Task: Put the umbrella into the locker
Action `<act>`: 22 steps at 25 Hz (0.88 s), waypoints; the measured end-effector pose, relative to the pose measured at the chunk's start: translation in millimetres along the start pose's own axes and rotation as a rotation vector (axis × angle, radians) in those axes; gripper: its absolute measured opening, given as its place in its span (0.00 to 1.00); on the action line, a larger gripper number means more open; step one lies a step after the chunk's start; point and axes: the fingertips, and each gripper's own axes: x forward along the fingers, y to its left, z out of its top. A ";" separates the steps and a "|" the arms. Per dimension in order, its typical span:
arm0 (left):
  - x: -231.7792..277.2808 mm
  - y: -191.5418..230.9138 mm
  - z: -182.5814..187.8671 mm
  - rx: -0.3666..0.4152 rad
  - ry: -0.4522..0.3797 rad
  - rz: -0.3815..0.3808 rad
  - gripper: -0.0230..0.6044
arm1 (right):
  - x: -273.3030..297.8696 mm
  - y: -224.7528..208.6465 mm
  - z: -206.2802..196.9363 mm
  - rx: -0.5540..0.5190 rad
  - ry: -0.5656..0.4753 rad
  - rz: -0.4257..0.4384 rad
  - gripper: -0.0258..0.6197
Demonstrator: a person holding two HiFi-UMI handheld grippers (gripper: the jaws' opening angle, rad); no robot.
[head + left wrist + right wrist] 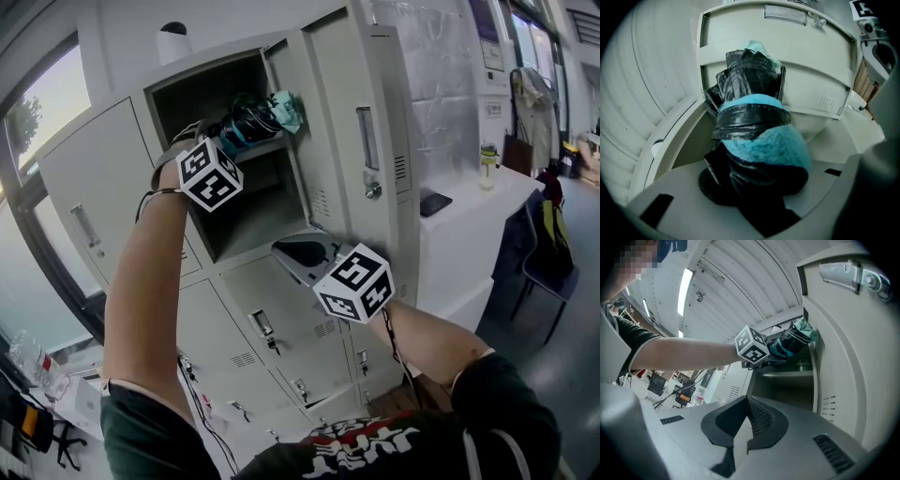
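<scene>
My left hand-held gripper (754, 192) is clamped on the folded umbrella (757, 140), whose far end is at the open locker (202, 70), above its shelf (267, 147). I'd push it in deep and level before letting go. I'd also keep my closed, empty right hand-held gripper (738, 437) off the door (361, 122).

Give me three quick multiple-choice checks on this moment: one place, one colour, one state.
1. Where is the umbrella? A on the floor; B at the open locker's upper compartment; C on the white counter.
2. Its colours? A black and teal; B red and yellow; C plain white.
3. The locker door is: A shut; B missing; C open.
Key: B, held at that opening by the left hand-held gripper; A, black folds with teal patches; C, the door stands swung aside.
</scene>
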 end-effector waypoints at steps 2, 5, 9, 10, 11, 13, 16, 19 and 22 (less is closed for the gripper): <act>8.2 -1.9 -1.2 0.008 -0.001 -0.009 0.33 | -2.8 -1.6 -4.3 0.005 0.008 -0.004 0.09; 21.3 -4.6 -11.1 0.009 0.018 -0.023 0.33 | -3.9 -3.1 -10.4 0.009 0.020 -0.008 0.09; 34.7 -7.2 -26.5 -0.010 0.050 -0.047 0.33 | -5.9 -5.8 -17.1 0.016 0.030 -0.013 0.09; 37.4 -8.2 -26.5 -0.013 0.052 -0.056 0.33 | -6.3 -6.7 -18.3 0.017 0.032 -0.014 0.09; 41.2 -9.0 -27.4 -0.015 0.058 -0.067 0.33 | -6.2 -7.7 -19.2 0.018 0.034 -0.015 0.09; 52.0 -10.3 -35.0 -0.019 0.088 -0.091 0.33 | -5.1 -8.7 -20.2 0.020 0.036 -0.016 0.09; 64.5 -13.9 -41.9 -0.028 0.126 -0.139 0.33 | -4.0 -7.7 -21.8 0.020 0.041 -0.012 0.09; 73.8 -16.0 -44.4 -0.033 0.148 -0.178 0.33 | -4.1 -6.9 -23.5 0.018 0.044 -0.008 0.09; 84.4 -15.5 -47.9 -0.028 0.177 -0.202 0.33 | -5.4 -9.6 -27.7 0.020 0.050 -0.012 0.09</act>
